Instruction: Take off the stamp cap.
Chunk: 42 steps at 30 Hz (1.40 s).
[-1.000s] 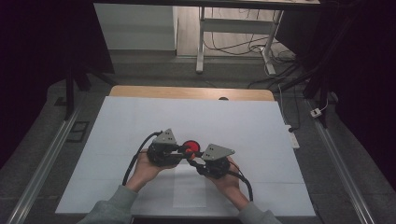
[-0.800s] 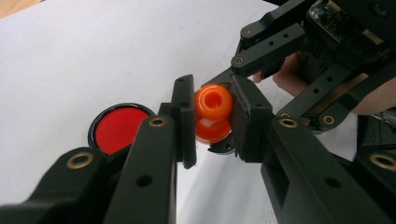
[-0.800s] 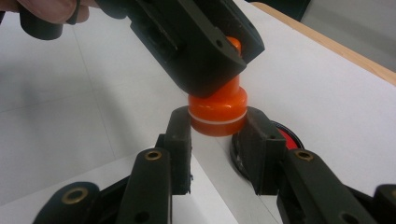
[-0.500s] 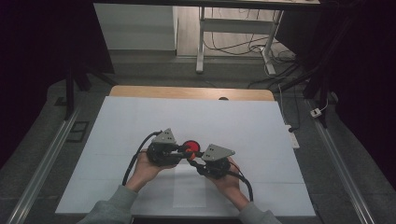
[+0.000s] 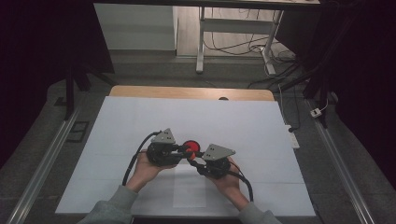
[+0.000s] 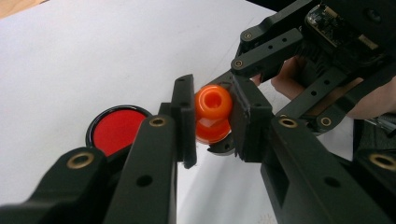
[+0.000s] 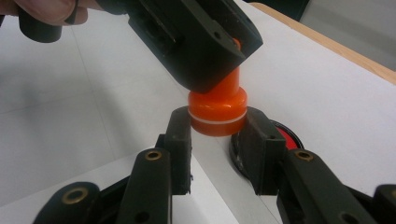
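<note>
- From the high view, the white table sheet (image 5: 196,121) is evenly lit and bright, while the room around it falls away into near black at both sides.
- The floor beyond the table catches a paler wash of light; shadows under my hands are soft and faint.
- The high view is slightly grainy, with fine detail muddy.
- In my left gripper view, the orange piece (image 6: 213,114) is sharp and glossy with a small highlight; my own jaws nearest the lens are blurred.
- In my right gripper view, the white sheet is nearly blown out, and the near jaws are soft.
</note>
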Motion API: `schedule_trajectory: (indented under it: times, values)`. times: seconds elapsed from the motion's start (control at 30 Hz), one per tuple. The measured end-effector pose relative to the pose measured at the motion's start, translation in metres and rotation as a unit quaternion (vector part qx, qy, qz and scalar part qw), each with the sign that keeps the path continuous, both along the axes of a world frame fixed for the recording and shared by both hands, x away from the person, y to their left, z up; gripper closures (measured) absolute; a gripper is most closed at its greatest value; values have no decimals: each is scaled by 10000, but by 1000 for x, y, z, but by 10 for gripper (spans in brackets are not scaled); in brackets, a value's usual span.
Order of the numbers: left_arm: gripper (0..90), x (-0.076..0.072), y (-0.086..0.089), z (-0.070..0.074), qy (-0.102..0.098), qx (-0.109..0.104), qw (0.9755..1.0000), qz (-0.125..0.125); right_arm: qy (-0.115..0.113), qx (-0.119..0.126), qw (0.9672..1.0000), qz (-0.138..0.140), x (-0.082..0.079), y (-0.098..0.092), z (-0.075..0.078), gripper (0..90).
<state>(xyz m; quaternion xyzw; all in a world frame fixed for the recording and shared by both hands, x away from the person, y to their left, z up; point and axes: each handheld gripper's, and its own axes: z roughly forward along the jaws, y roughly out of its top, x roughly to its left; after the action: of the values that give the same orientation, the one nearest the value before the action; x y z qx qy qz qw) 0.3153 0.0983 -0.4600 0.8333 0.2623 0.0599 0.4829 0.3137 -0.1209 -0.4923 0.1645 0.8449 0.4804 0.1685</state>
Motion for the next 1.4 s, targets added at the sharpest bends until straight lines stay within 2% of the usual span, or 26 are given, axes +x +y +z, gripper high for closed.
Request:
schedule_trajectory:
  times: [0.17, 0.4, 0.6, 0.83, 1.03, 1.4]
  values:
    - [726, 0, -1, -2, -12, -46, 10000, 35, -10, 5, 10000, -28, 0, 0, -1, 645]
    - [730, 0, -1, -3, 10, 14, 10000, 32, 24, -33, 10000, -46, 0, 0, -2, 646]
    - [731, -1, -3, -2, -34, 15, 9999, 106, 39, 67, 10000, -26, 1, -1, -4, 646]
    - [731, -1, -2, -2, -8, -51, 9999, 106, 7, 74, 10000, -58, 0, -2, -3, 647]
    - [732, 0, 0, -3, 59, -139, 9999, 51, -18, 36, 10000, 20, 0, -3, -2, 647]
    - [733, 0, 0, -4, 56, -149, 9998, 78, 17, 43, 10000, 8, 1, -3, -3, 648]
